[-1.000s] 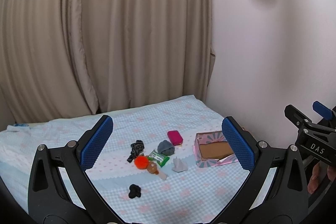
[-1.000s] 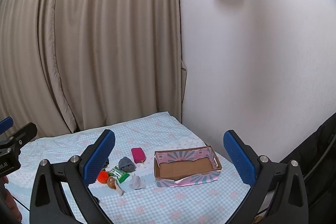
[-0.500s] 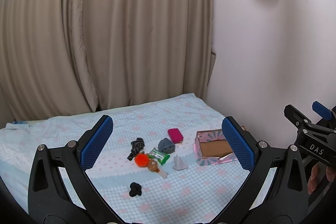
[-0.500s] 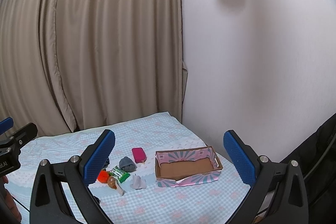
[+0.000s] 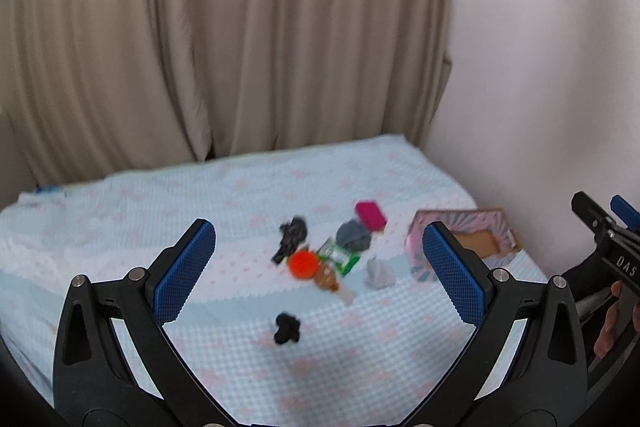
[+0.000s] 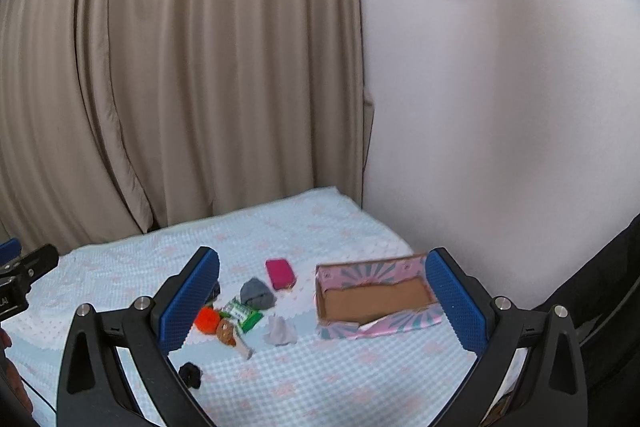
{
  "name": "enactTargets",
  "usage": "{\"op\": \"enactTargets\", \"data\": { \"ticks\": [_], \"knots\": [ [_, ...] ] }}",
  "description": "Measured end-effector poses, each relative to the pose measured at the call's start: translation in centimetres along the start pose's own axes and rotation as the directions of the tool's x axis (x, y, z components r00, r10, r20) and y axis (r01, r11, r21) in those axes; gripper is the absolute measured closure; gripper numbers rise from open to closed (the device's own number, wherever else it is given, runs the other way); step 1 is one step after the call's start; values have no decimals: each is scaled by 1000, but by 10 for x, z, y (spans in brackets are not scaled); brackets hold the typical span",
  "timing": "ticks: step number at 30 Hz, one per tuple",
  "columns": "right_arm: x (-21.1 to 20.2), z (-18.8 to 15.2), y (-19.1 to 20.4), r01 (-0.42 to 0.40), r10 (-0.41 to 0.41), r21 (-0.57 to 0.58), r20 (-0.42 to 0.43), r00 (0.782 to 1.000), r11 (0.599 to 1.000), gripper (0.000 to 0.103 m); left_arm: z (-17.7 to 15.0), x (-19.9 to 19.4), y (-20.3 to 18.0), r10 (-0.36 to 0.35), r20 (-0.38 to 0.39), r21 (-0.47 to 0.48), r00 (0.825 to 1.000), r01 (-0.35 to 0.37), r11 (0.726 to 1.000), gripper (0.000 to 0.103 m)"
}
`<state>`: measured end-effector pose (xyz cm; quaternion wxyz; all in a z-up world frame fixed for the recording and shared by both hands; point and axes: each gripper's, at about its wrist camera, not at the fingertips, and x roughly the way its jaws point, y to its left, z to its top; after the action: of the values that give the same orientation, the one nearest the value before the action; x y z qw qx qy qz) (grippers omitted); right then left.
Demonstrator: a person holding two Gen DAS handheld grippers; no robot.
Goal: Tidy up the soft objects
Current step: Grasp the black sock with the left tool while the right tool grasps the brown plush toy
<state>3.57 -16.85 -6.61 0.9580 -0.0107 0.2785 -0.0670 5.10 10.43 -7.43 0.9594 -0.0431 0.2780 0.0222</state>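
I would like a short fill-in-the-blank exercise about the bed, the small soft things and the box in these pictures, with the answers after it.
1. The inside of the cardboard box holds ____ of the soft things.
2. The pink pouch lies on the bedspread, ____ the box.
3. The fingers of the left claw and of the right claw stand ____, holding nothing.
4. The fluffy ball in the pile is ____ in colour.

Answers: none; outside; open; orange
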Motion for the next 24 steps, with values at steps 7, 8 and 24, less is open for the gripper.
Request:
{"op": "enactTargets", "data": {
  "ticks": [7,8,24],
  "knots": [
    [57,-41,31,-42,39,-57,-58,998,997,0,-57,71,37,46,-137,-18,989,-49,999,0],
    [68,-49,36,-54,49,-71,-71,996,996,0,-69,85,42,46,-160,-27,986,-51,998,0],
    [247,-192,123,-304,253,-207,-240,937,930,0,-240,261,62,46,-279,-38,959,-59,998,1]
  ]
}}
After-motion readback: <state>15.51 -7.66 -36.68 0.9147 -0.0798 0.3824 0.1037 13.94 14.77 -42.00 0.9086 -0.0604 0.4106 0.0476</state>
